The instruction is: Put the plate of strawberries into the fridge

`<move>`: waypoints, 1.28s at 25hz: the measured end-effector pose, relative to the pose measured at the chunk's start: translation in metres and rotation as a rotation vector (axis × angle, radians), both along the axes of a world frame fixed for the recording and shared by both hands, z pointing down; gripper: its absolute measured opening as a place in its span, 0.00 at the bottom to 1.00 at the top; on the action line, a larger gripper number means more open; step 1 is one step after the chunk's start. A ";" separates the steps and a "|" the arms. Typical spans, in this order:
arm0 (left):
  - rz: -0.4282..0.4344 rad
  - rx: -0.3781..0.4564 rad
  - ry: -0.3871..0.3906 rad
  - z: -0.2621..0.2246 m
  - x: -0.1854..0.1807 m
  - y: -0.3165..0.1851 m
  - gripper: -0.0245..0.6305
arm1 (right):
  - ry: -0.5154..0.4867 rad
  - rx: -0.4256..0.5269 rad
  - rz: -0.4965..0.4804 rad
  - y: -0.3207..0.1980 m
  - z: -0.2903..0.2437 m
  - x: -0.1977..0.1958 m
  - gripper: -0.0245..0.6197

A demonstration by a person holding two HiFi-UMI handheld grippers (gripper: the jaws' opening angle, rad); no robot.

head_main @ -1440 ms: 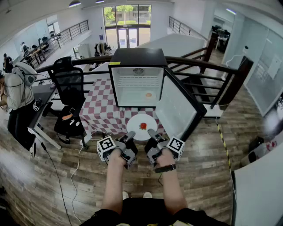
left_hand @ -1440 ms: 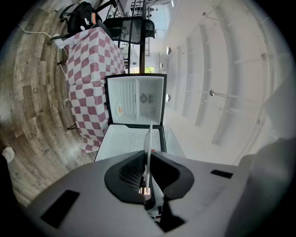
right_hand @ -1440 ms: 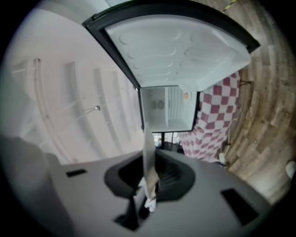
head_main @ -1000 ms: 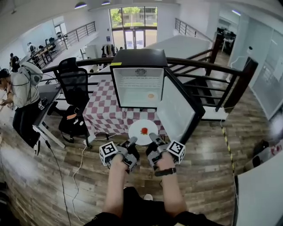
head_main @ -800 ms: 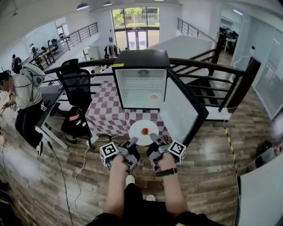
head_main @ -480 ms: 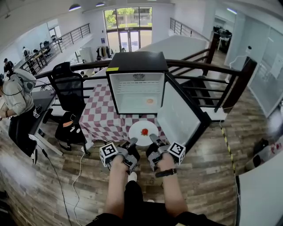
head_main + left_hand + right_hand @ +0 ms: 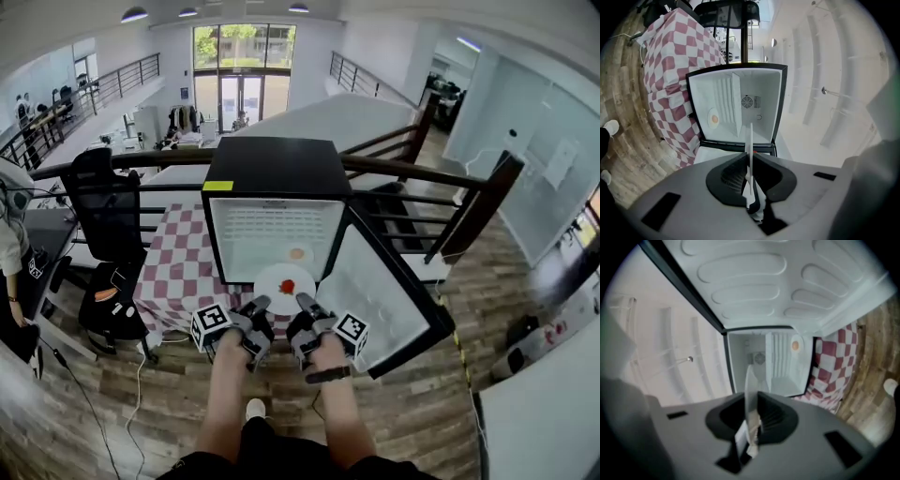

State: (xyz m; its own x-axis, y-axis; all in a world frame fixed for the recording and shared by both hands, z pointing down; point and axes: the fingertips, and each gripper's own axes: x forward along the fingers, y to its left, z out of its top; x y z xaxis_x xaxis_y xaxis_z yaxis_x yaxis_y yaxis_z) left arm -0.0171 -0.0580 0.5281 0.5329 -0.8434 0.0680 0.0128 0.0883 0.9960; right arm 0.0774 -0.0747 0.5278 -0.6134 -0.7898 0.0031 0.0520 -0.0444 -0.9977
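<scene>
While left hand-held gripper (image 7: 256, 306) and right hand-held gripper (image 7: 303, 303) clamp one plate (image 7: 268, 277), one strawberry (image 7: 287, 287), one open fridge (image 7: 272, 169).

Layout, head view. The fridge (image 7: 275, 202) stands on the right part of the table (image 7: 173, 272). Its door (image 7: 384, 281) hangs open to the right, past the table's right edge. A small dish (image 7: 296, 253) lies inside on the fridge's floor. The plate (image 7: 277, 281) sits at the fridge's open front, before the dish, with the strawberry (image 7: 287, 287) on it. Its near rim is clamped by the left gripper (image 7: 260, 303) on the left and the right gripper (image 7: 302, 300) on the right. A chair (image 7: 103, 202) stands beside the table's left edge. A railing (image 7: 422, 178) runs behind the fridge.
</scene>
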 end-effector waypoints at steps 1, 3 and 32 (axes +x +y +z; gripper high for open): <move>0.009 -0.001 0.000 0.000 -0.004 -0.011 0.09 | -0.002 -0.006 0.010 -0.009 0.000 -0.004 0.11; 0.024 -0.003 0.001 0.002 -0.011 -0.031 0.09 | 0.000 -0.013 0.029 -0.028 0.001 -0.011 0.11; 0.040 -0.059 -0.014 0.046 -0.058 -0.150 0.09 | 0.044 -0.063 0.079 -0.146 0.048 -0.054 0.11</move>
State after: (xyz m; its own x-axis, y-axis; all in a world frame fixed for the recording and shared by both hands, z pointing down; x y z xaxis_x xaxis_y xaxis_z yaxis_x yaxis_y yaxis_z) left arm -0.0748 -0.2085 0.5746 0.5649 -0.8156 0.1252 -0.0062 0.1476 0.9890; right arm 0.0230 -0.2211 0.5760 -0.5474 -0.8331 0.0799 0.0136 -0.1043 -0.9944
